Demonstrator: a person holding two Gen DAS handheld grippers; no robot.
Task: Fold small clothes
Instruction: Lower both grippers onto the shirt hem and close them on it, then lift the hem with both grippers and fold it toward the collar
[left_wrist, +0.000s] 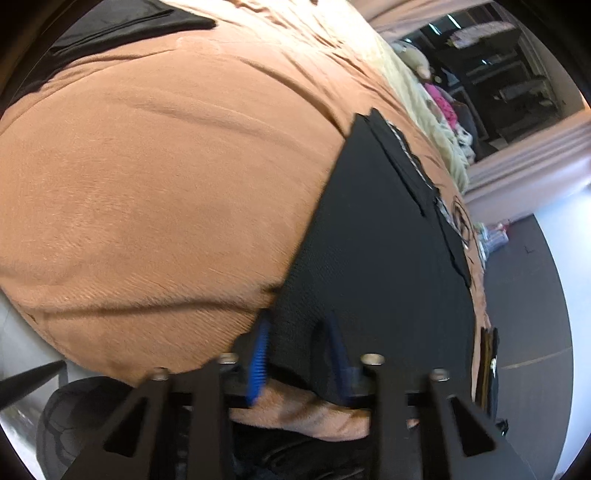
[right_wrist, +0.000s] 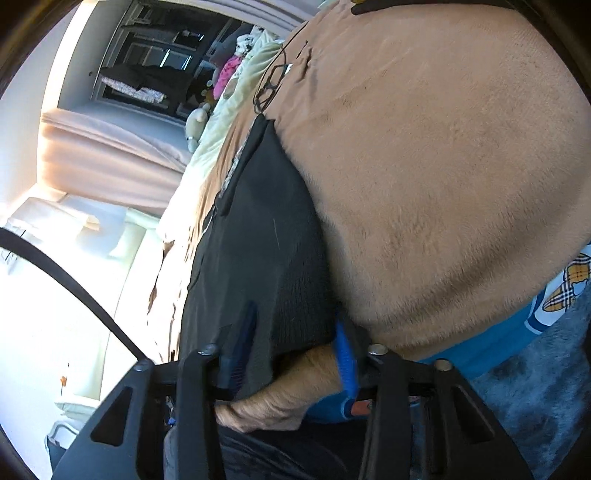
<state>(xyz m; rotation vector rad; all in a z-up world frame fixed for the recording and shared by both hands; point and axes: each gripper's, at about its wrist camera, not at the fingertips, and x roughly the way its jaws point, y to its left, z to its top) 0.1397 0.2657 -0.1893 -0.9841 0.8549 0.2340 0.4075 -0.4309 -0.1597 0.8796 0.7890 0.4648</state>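
Pinching near hem of black garment, lower centre of frame, spread on tan blanket: my left gripper and right gripper clamp separate corners, ready to lift a fold.

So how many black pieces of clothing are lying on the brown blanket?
2: one black garment at the near edge, between the fingers of both hand-held grippers, and another black cloth at the far left of the blanket. More may be hidden.

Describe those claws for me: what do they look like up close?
Each claw, left and right, has two black angular arms with triangular cut-outs and silver bolts, ending in ribbed blue fingers. A black strap runs beside the right one.
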